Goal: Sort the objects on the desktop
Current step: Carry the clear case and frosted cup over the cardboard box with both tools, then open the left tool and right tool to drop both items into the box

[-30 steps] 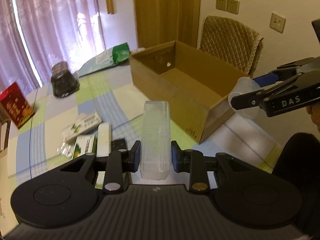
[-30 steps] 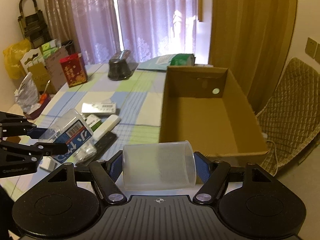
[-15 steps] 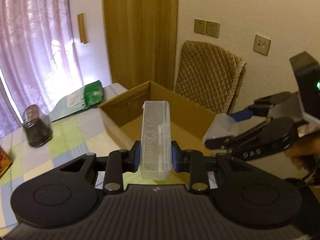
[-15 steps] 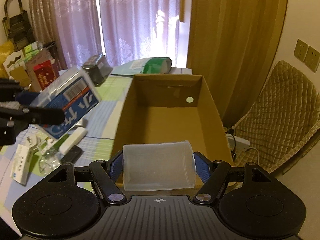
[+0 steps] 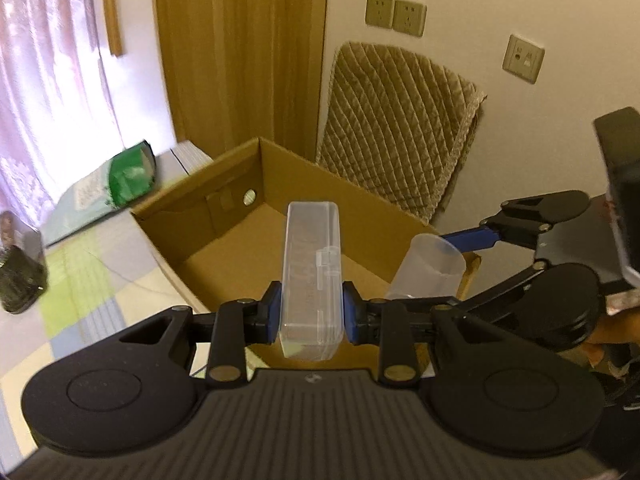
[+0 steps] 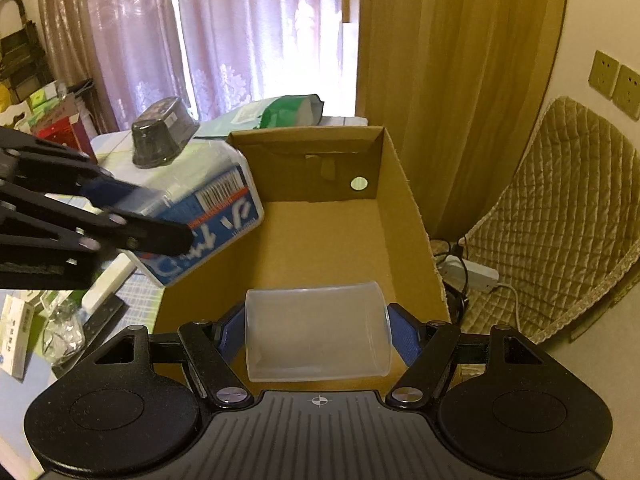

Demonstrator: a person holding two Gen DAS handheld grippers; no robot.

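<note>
We held the left tool clamped on a clear plastic case, its blue pads pressed against the case's two long sides. The case stood on edge between the pads and pointed out over the near wall of the open cardboard box. From the right wrist camera the same case showed a blue and white label with a barcode, and it hung over the box's left wall, above the rim.

We held the right tool closed on a clear plastic cup lying sideways between its blue pads, over the near end of the box. In the left wrist view the cup sat just right of the case, apart from it, with its open mouth turned up and away.

The floor of the box looked bare as far as we could see. It rested on the checked cloth of the desk. Beyond the box lay a green and white bag and a dark container. At the desk's left edge we saw small packets and a white bar. A chair with a quilted cover stood behind the box by the wall.
</note>
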